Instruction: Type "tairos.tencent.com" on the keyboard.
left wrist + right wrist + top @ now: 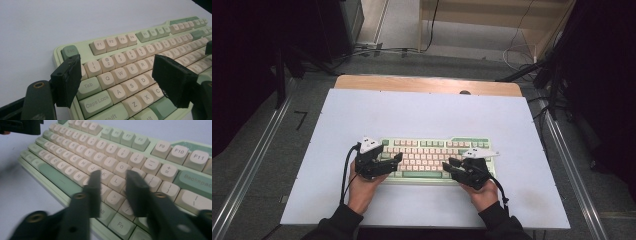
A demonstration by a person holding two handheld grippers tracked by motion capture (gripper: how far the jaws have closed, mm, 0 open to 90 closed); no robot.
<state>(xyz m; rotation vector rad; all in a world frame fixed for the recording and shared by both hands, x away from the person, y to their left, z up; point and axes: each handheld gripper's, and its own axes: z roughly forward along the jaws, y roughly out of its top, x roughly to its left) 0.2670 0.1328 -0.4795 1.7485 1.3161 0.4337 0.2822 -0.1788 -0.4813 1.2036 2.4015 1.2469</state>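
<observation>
A pale green keyboard (434, 155) with cream and green keys lies on the white table top, near its front edge. My left gripper (398, 159) hovers over the keyboard's left end. In the left gripper view the keyboard (117, 40) runs away to the right, and the left gripper (116, 67) is open, its jaws wide apart above the letter keys with nothing between them. My right gripper (448, 167) is over the keyboard's right half. In the right gripper view the right gripper (113, 176) is blurred and open, with a gap between its jaws above the keyboard (75, 147).
The white table top (422, 115) has a wooden strip (427, 84) along its far edge. Metal rails (252, 165) run on the floor at both sides. Cables (377, 50) and a wooden shelf (492, 15) lie beyond the table.
</observation>
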